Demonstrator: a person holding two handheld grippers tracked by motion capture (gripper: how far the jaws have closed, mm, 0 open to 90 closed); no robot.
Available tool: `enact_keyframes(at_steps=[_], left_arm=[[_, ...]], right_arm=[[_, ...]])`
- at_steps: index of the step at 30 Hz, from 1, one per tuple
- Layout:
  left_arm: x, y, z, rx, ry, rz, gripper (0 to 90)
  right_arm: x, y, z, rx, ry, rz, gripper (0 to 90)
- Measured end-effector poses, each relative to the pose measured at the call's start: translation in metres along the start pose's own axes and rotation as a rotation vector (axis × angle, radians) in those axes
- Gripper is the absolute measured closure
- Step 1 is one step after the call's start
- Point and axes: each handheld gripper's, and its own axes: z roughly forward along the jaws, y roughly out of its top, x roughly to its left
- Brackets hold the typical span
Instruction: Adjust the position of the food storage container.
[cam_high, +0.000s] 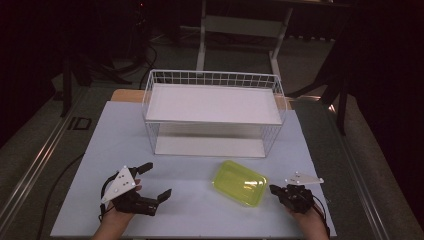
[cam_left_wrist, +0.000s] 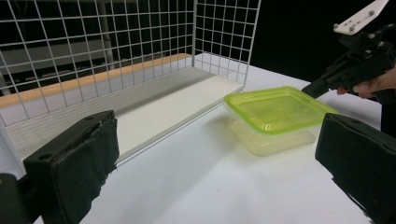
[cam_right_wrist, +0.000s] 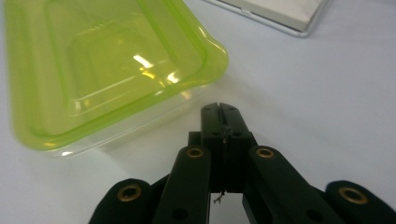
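A yellow-green clear plastic container with its lid on (cam_high: 240, 182) lies on the white table (cam_high: 190, 212), in front of the wire rack. My right gripper (cam_high: 274, 189) is shut with nothing between its jaws, low over the table just right of the container. In the right gripper view the closed tips (cam_right_wrist: 220, 108) point at the table beside a corner of the container (cam_right_wrist: 107, 60), a small gap apart. My left gripper (cam_high: 156, 181) stands open at the front left with nothing in it. In the left gripper view the container (cam_left_wrist: 275, 109) lies ahead, with the right gripper (cam_left_wrist: 310, 88) beside it.
A white wire basket rack (cam_high: 215, 79) with a white shelf board stands at the back middle of the table; its lower tier opens toward me (cam_left_wrist: 140, 107). Bare tabletop lies between the two grippers. Dark floor and table legs surround the table.
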Motion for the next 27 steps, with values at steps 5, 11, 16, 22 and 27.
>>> enact_keyframes(at_steps=[5, 11, 16, 22, 27], left_arm=[[-0.001, 0.0, 0.001, 0.003, -0.001, 0.001, 0.4], [-0.002, 0.0, 0.001, 0.003, -0.003, -0.001, 0.4], [-0.002, -0.001, 0.003, 0.008, -0.007, -0.004, 0.4], [-0.003, -0.002, 0.003, 0.017, -0.012, -0.002, 0.4], [-0.003, -0.003, 0.004, 0.018, -0.014, -0.003, 0.4]], right_arm=[[0.005, 0.002, 0.007, 0.022, 0.026, 0.01, 89.9], [0.009, 0.009, 0.015, 0.033, 0.025, 0.006, 89.9], [0.007, 0.018, 0.028, 0.043, 0.017, 0.009, 89.9], [0.004, 0.028, 0.047, 0.044, 0.018, 0.024, 89.9], [0.007, 0.037, 0.058, 0.045, 0.013, 0.018, 89.9]])
